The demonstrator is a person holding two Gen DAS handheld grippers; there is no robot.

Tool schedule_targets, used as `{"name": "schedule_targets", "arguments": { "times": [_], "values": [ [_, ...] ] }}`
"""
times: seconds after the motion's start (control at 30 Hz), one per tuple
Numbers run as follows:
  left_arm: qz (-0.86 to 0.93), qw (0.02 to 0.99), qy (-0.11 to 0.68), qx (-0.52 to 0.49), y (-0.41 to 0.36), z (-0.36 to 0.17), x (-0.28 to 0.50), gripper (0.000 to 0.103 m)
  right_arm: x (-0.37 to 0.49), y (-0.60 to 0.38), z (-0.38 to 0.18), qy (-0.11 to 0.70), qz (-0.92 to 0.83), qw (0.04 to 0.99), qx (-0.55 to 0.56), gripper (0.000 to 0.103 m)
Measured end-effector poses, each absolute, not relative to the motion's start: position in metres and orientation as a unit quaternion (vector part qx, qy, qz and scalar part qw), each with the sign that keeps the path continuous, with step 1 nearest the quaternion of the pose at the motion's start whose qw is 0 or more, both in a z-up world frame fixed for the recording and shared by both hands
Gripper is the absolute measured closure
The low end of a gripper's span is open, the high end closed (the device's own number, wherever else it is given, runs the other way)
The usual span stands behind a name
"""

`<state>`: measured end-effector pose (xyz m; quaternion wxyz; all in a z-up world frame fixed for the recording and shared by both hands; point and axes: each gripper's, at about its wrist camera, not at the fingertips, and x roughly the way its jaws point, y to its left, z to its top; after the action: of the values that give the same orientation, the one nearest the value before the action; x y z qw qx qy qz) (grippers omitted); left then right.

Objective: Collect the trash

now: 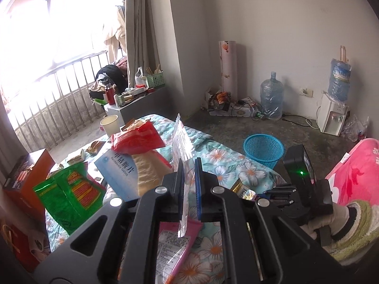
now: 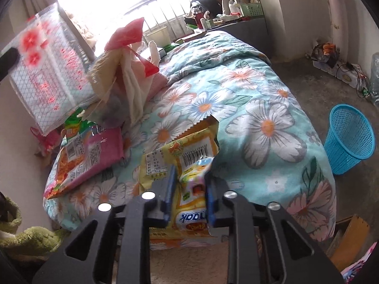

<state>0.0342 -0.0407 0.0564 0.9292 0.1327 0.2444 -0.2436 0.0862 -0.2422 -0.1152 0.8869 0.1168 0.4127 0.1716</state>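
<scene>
The left gripper was clamped on a clear plastic wrapper, holding it edge-up off the bed, probably to carry it to the bin. The right gripper had its pads pressed on a yellow snack packet lying near the foot of the floral quilt, apparently gripping it to lift. More litter lay beyond: a red bag, a green packet and a pink packet. The blue basket stood on the floor just beside the bed, within easy reach for dropping.
</scene>
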Motion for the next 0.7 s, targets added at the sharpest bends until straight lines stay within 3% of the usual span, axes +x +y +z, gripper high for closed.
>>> {"name": "schedule_targets", "arguments": {
  "times": [0.17, 0.7],
  "values": [
    [-0.246, 0.929, 0.243, 0.135, -0.054, 0.057, 0.04, 0.097, 0.081, -0.247, -0.106, 0.394, 0.194, 0.888, 0.134, 0.097],
    [-0.289, 0.921, 0.22, 0.14, -0.128, 0.071, 0.066, 0.097, 0.061, -0.345, -0.07, 0.306, 0.147, 0.905, 0.255, 0.099]
  ]
}}
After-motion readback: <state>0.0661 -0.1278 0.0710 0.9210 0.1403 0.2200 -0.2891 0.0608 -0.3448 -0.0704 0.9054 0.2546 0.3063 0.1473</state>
